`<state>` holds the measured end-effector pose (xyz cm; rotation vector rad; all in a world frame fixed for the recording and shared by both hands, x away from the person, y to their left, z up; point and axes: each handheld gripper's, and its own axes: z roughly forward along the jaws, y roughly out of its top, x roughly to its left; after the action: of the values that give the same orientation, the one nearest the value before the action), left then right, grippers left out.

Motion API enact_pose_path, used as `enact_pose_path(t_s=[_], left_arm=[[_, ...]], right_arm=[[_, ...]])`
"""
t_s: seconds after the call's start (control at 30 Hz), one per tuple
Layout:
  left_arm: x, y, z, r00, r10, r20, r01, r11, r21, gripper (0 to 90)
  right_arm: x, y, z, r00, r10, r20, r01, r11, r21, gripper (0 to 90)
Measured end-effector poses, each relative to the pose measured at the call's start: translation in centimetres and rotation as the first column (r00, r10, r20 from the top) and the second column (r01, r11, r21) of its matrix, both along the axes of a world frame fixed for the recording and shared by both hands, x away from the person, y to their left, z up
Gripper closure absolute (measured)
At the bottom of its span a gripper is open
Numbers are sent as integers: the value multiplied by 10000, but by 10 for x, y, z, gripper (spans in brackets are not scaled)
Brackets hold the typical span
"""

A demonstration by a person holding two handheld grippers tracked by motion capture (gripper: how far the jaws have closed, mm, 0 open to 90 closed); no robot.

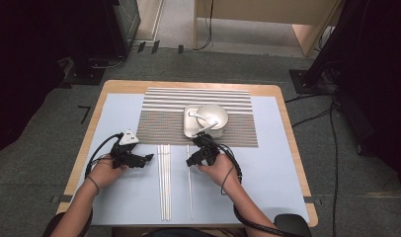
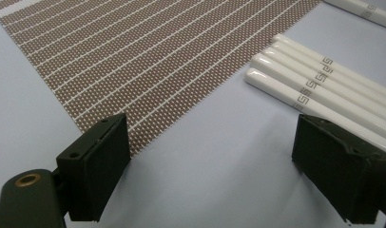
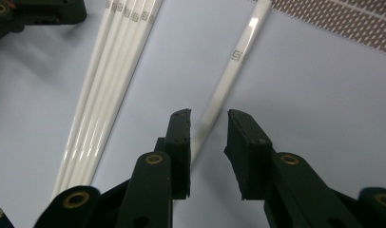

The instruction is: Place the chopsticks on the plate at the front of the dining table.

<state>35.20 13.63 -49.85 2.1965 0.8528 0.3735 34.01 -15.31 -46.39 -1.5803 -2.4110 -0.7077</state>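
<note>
1. On the blue cloth (image 1: 267, 173), near the person's edge of the table, white chopsticks lie in two places: a bundle (image 1: 164, 182) of several side by side, and one single stick (image 1: 190, 182) a little to its right, apart from the others.
2. Above them the striped mat (image 1: 159, 123) carries a metal tray (image 1: 188, 129) with a bowl (image 1: 212, 116) on it; a spoon (image 1: 201, 117) rests in the bowl. This part looks already laid.
3. The right gripper (image 3: 209, 118) is low over the single stick (image 3: 229, 78). Its jaws are half closed, one on each side of the stick, but the pads do not seem to press it yet. So the stick is not picked up; I judge the grasp is only beginning.
4. The left gripper (image 2: 210, 147) waits with jaws spread wide and nothing between them, just beside the ends of the bundle (image 2: 314, 90).
5. What is left, as I judge: close on the single stick, lift it, and bring it to the bundle or to the mat. No stick lies on the mat yet.
</note>
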Motion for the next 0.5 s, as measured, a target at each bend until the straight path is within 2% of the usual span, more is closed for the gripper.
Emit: enact_pose_path(t_s=[0.2,0.5], left_arm=[[0,0,0,10000,3,0,-3,10000,1,119],[0,0,0,10000,2,4,-2,10000,4,119]], right_arm=[[-1,5,-1,9999,88,-100,-88,9999,-97,737],[1,14,-1,9998,138,-153,-147,9980,-618,752]])
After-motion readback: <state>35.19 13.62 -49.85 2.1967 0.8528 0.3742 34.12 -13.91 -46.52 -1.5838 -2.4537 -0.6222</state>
